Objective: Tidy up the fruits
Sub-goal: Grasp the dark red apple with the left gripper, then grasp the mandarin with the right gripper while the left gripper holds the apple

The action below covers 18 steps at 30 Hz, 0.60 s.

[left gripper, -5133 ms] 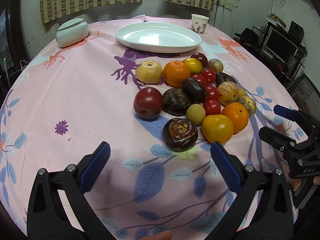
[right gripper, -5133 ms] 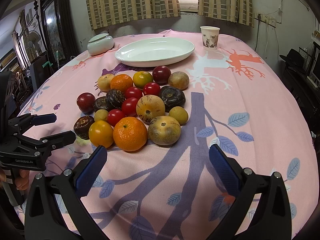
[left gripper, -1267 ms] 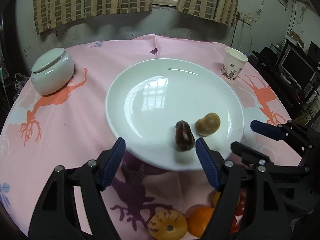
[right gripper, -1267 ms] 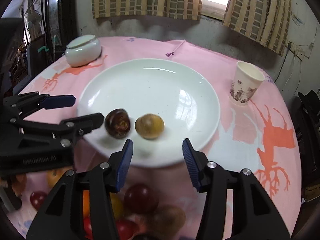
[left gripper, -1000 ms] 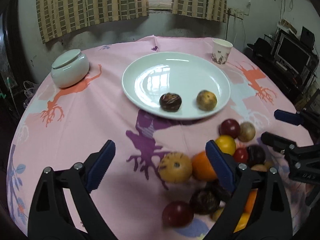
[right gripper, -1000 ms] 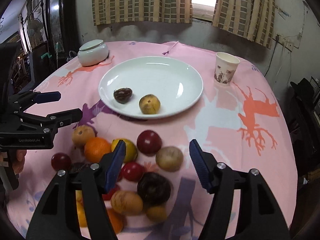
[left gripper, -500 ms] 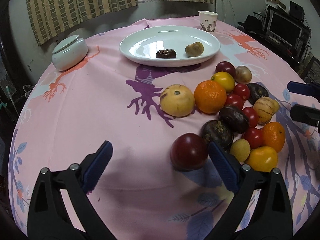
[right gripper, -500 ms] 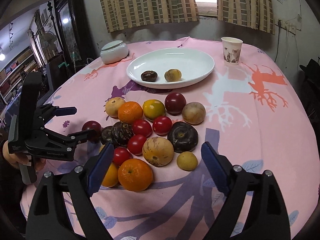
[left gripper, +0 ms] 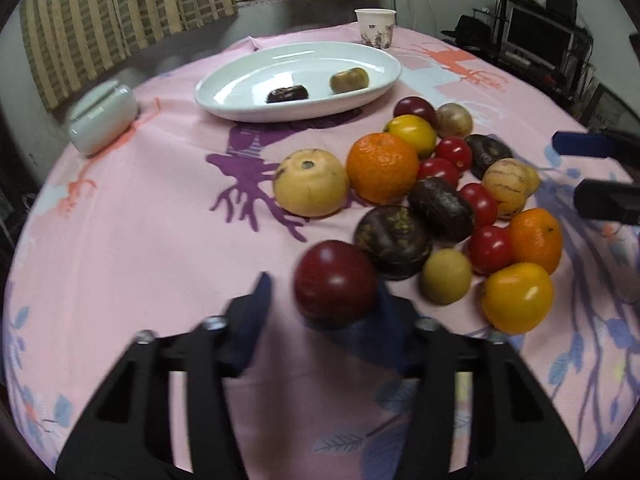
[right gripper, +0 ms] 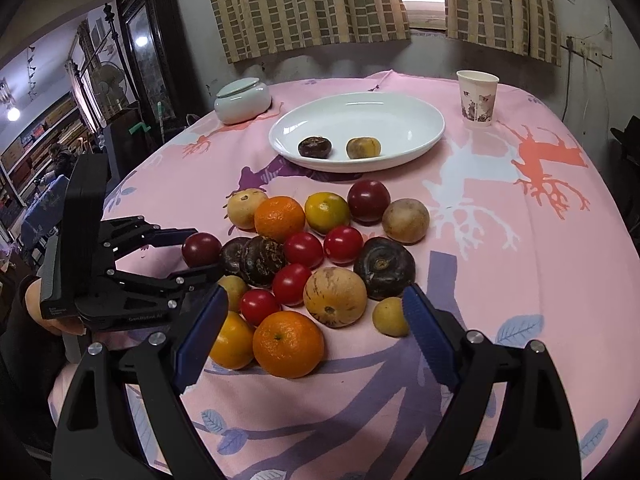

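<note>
The left gripper is the nearer one to the work: its jaws stand apart with the dark red plum between them, at the near-left corner of the fruit pile. From the left wrist view the plum sits off-centre, close against the right-hand finger and apart from the left-hand one; blur hides whether the right pad already touches the skin. The plum is nearly round, so no long axis matters; what counts is that it lies straight ahead, within the jaws' reach. Closing on it looks like the step in hand, and the gripper probably needs a small shift rightward to centre the fruit.

Just beyond the plum, touching or nearly so, lies a dark brown wrinkled fruit, which a closing finger could nudge. To its right are a small yellow-green fruit and a yellow-orange tomato.

The right gripper hovers at the pile's near edge, jaws wide and holding nothing, with an orange and a striped pale melon-like fruit ahead between its fingers.

Farthest ahead, the white oval plate holds a dark fruit and a tan fruit, well apart from both grippers.
</note>
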### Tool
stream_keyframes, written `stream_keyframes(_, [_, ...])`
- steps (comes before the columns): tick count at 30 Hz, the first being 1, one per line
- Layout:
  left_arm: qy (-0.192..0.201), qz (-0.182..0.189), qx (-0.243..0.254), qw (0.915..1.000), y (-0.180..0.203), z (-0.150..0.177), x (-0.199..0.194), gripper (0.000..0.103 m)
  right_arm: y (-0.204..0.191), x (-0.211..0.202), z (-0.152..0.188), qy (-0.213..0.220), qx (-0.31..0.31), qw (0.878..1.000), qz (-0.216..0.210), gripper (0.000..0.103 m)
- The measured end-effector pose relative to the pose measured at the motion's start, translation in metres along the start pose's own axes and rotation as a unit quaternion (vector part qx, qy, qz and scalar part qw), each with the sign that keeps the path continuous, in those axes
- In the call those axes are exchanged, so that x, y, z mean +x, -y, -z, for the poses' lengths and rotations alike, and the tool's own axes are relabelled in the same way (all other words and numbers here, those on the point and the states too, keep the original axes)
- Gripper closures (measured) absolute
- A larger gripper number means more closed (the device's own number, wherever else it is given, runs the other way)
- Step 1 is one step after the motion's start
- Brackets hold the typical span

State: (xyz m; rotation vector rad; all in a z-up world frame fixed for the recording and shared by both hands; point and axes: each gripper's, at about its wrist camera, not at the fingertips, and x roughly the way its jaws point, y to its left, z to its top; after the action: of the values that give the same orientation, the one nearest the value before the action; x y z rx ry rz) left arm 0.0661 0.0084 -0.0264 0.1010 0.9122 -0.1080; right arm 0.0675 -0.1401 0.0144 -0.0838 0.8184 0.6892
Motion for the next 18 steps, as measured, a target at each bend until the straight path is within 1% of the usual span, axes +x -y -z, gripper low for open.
stream_keyframes(4, [-0.004, -0.003, -0.011, 0.9999, -0.002, -0.001, 0.000, 0.064, -0.004, 0.002, 0.002, -0.012, -0.014, 1.000, 0.016, 0.014])
stream_keyframes(6, [-0.004, 0.003, -0.033, 0.9995, -0.008, -0.002, -0.003, 0.064, -0.009, 0.005, 0.005, -0.029, -0.036, 0.998, 0.040, 0.014])
stream_keyframes(8, [0.002, 0.007, -0.051, 0.9987, -0.014, -0.004, -0.006, 0.064, -0.016, 0.008, 0.010, -0.047, -0.063, 0.996, 0.048, 0.014])
stream_keyframes(10, [0.005, 0.004, -0.057, 0.9984, -0.017, -0.004, -0.008, 0.064, -0.024, 0.011, 0.016, -0.066, -0.090, 0.992, 0.055, 0.014])
stream_keyframes(13, [-0.002, 0.015, -0.061, 0.9980, -0.019, -0.003, -0.007, 0.064, -0.028, 0.017, 0.021, -0.083, -0.104, 0.989, 0.062, 0.014])
stream_keyframes(15, [-0.005, 0.016, -0.059, 0.9981, -0.018, -0.003, -0.006, 0.064, -0.030, 0.019, 0.023, -0.087, -0.110, 0.987, 0.077, 0.015])
stream_keyframes(18, [-0.008, 0.015, -0.057, 0.9982, -0.018, -0.002, -0.004, 0.064, -0.029, 0.019, 0.022, -0.085, -0.109, 0.987, 0.084, 0.024])
